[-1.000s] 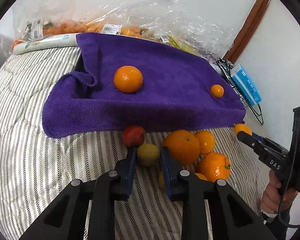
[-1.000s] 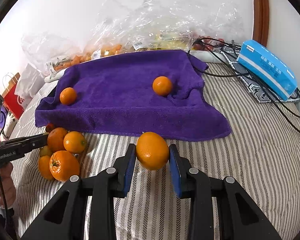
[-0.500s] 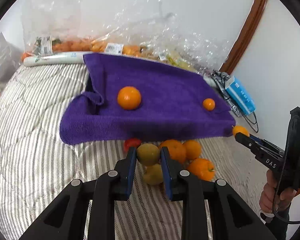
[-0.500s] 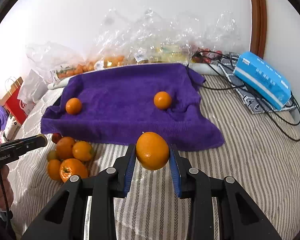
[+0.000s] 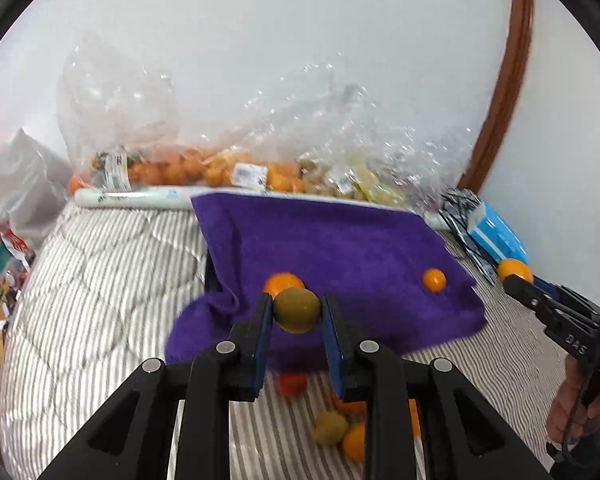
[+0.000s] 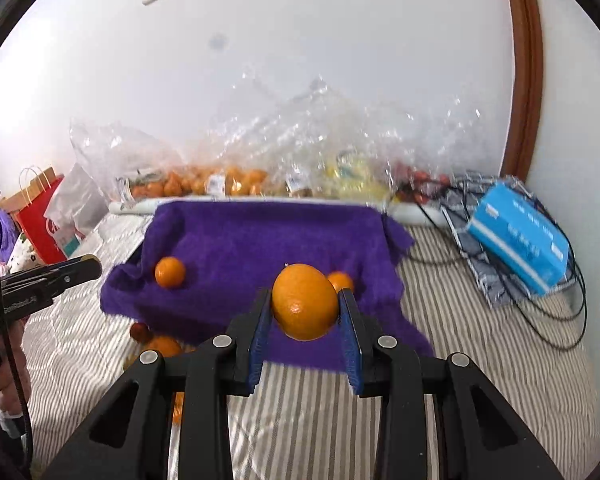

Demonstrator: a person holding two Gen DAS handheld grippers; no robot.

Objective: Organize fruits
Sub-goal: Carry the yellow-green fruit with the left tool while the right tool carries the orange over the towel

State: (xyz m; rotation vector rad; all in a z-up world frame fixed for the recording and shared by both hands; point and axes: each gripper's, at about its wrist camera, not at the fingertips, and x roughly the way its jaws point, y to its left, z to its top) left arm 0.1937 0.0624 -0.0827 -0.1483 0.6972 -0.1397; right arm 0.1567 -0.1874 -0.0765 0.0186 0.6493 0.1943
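My left gripper [image 5: 296,312] is shut on a green-brown kiwi [image 5: 297,310] and holds it in the air over the front edge of the purple towel [image 5: 340,248]. My right gripper [image 6: 305,308] is shut on a large orange [image 6: 305,306], also raised over the towel [image 6: 260,240]. Two small oranges lie on the towel, one on the left [image 6: 170,272] and one half hidden behind the held orange [image 6: 342,280]. Loose fruit lies on the striped bedding below the towel: a red fruit [image 5: 293,384], a green one [image 5: 331,428] and oranges [image 5: 354,442].
Clear plastic bags of fruit [image 5: 220,168] line the wall behind the towel. A blue box [image 6: 518,236] and black cables [image 6: 556,312] lie at the right. A red paper bag [image 6: 40,216] stands at the left. The right gripper shows in the left wrist view [image 5: 516,276].
Both grippers have risen with their fruit. The kiwi has left the pile on the bedding and the orange has been lifted; both now hang over the towel's front edge.
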